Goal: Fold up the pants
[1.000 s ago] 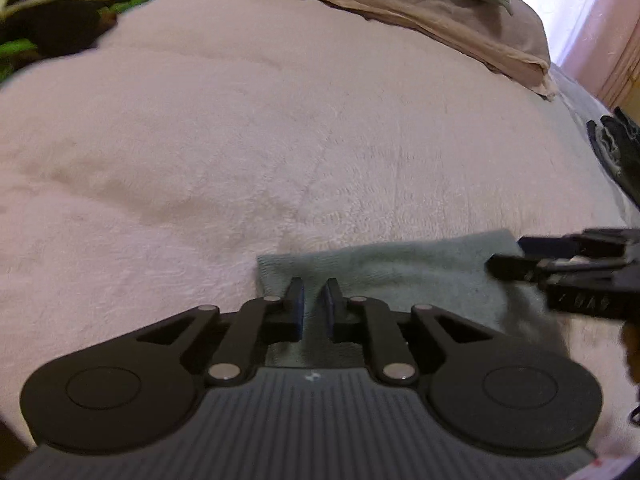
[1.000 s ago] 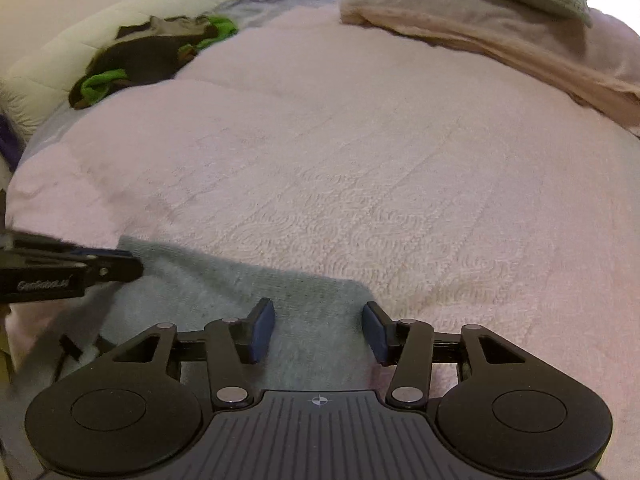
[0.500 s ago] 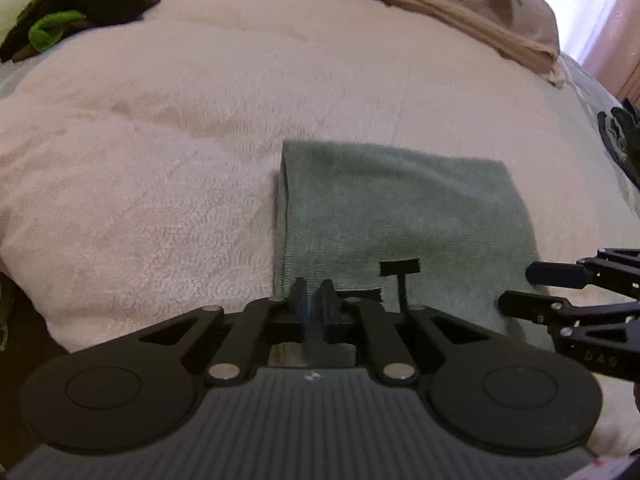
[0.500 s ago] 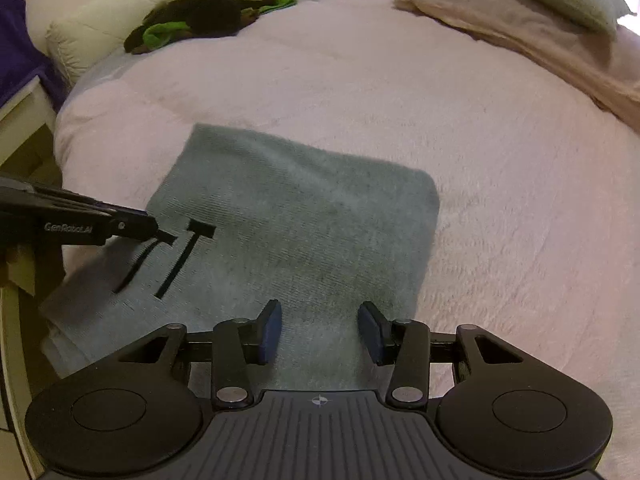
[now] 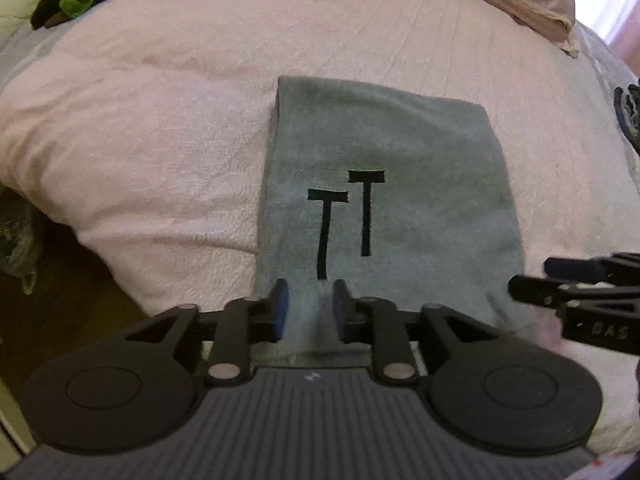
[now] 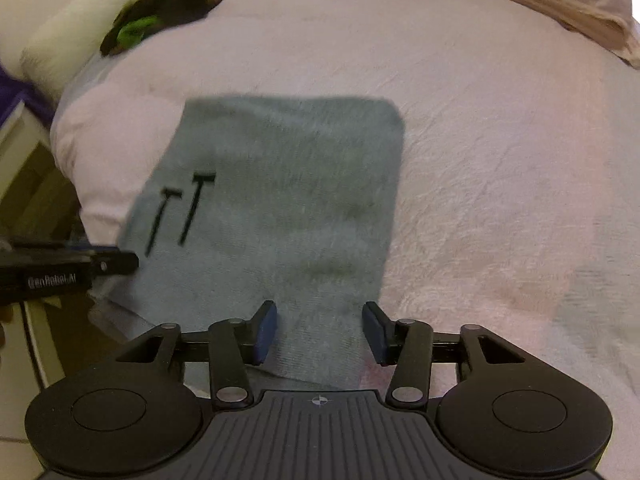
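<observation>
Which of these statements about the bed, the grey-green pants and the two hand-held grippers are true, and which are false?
1. The pants lie on a pink blanket. True.
2. The left hand-held gripper is clamped shut. False: its jaws stand apart.
3. The right hand-held gripper is open. True.
4. Two black drawstrings lie on the pants. True.
5. The green-and-dark clothes pile rests on the pants. False: it lies far off, near the bed's far left corner.

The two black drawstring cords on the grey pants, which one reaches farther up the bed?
The right-hand cord: its flat end tab sits higher on the grey pants than that of the left cord, which ends nearer the left gripper.
</observation>
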The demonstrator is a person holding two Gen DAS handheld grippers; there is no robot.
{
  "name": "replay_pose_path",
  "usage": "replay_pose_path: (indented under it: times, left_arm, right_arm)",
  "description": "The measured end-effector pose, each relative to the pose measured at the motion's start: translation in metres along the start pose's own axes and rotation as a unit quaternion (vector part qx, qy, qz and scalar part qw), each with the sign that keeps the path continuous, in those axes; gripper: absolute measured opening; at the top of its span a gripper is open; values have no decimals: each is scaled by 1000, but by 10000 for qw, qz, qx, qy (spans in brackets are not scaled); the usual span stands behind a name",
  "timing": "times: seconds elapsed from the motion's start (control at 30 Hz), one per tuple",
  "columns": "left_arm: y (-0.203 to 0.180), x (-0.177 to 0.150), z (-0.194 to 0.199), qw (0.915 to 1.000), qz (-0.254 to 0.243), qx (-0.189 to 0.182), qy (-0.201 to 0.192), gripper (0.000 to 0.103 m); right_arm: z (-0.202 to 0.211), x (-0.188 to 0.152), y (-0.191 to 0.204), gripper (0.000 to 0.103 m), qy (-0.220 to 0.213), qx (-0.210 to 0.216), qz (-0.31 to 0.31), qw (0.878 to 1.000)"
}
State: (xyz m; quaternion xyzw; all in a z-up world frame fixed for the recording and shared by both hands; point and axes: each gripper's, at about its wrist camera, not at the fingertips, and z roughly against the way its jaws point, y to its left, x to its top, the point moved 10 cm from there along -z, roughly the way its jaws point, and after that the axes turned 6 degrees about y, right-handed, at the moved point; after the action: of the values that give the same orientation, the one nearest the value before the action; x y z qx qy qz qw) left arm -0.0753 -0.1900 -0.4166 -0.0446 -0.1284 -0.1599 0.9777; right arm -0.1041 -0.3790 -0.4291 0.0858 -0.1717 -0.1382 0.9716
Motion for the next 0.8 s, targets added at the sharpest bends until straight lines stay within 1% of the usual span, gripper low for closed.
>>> replay_pose_path:
  times: [0.07,0.27,0.33,0.47,0.57,0.8]
  left_arm:
    - [-5,-4,16,9999,19,89,46,33]
    - [-12,-30,59,9991,141,216,344,44]
    - [-11,-37,69,9986,143,314,409,44]
    - [-11,-48,87,9980,119,402,477,45]
    - [-11,-56,96,9979,104,363,524,46]
    - [-14,-61,110,9981,70,268,553,47]
  right_arm:
    - [16,-3,2,55,34,54,-145,9999]
    - [50,-23,18,59,191,454,-390,9980]
    - [59,-30,23,60,262,530,-393,9975]
    - [73,-42,29,60,353,476,-350,9976]
    - [80,-46,33,60,371,390,-291,9981]
    - [94,-44,39,60,322,400,-149,9986]
